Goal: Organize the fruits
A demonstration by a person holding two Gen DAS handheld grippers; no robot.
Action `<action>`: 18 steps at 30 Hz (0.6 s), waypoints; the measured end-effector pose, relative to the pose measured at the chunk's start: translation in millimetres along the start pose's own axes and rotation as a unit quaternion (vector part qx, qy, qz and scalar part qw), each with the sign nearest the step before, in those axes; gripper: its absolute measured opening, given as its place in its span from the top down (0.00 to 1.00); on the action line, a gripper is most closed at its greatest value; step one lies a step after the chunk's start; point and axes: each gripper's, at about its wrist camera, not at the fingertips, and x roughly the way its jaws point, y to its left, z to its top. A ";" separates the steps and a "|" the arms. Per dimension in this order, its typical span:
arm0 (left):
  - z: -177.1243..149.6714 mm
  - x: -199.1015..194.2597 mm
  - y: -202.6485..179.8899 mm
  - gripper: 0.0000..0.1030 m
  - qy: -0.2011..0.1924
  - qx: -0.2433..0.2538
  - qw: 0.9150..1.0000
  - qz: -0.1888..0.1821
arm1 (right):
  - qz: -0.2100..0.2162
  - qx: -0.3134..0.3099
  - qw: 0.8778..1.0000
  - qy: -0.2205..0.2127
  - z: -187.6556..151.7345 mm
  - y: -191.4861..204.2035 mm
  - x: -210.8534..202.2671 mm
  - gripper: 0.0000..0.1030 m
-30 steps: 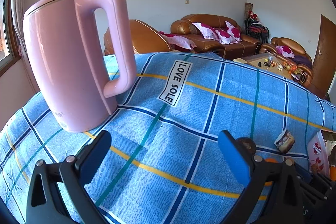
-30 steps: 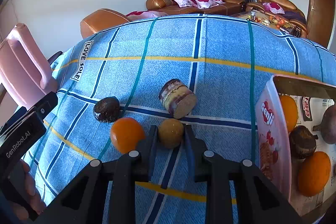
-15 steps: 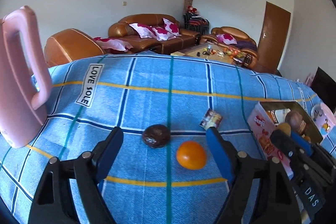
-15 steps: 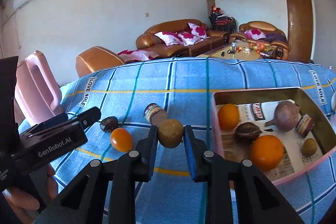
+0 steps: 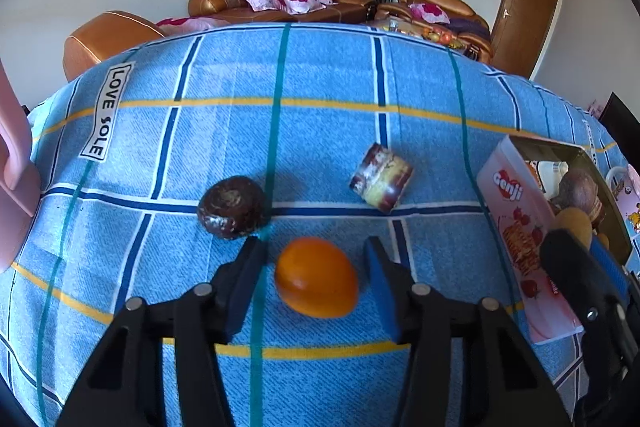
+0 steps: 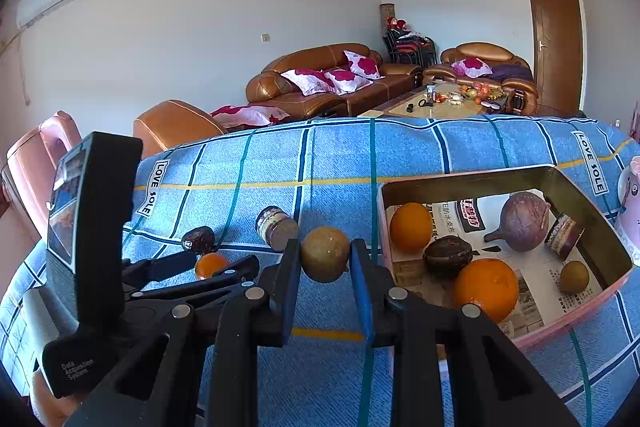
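Left tongs [image 5: 316, 279] closing around orange [image 5: 316, 283] on table [image 5: 320, 131], pads not yet touching; round, smooth, may roll, so grip widest middle

Right tongs [image 6: 326, 261] clamped on brownish fruit [image 6: 325, 254], beside box [image 6: 576, 301]

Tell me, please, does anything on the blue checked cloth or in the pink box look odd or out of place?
Yes: a small jar lies tipped on its side on the cloth among the loose fruit, and a similar jar leans tilted inside the pink box with the oranges. Nothing looks spilled or damaged.
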 end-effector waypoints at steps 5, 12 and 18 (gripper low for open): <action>-0.9 -2.3 3.9 0.57 -0.004 -0.015 1.000 -0.007 | 0.002 -0.003 1.000 0.000 -0.3 -0.1 -0.1 0.74; -7.3 -19.3 19.6 0.63 -0.036 -0.047 0.998 -0.003 | 0.001 -0.020 0.999 -0.024 -3.6 7.3 -8.8 0.74; -14.6 -46.3 24.4 0.63 -0.107 -0.036 0.992 0.050 | -0.002 -0.062 0.996 -0.068 -5.6 23.1 -23.3 0.74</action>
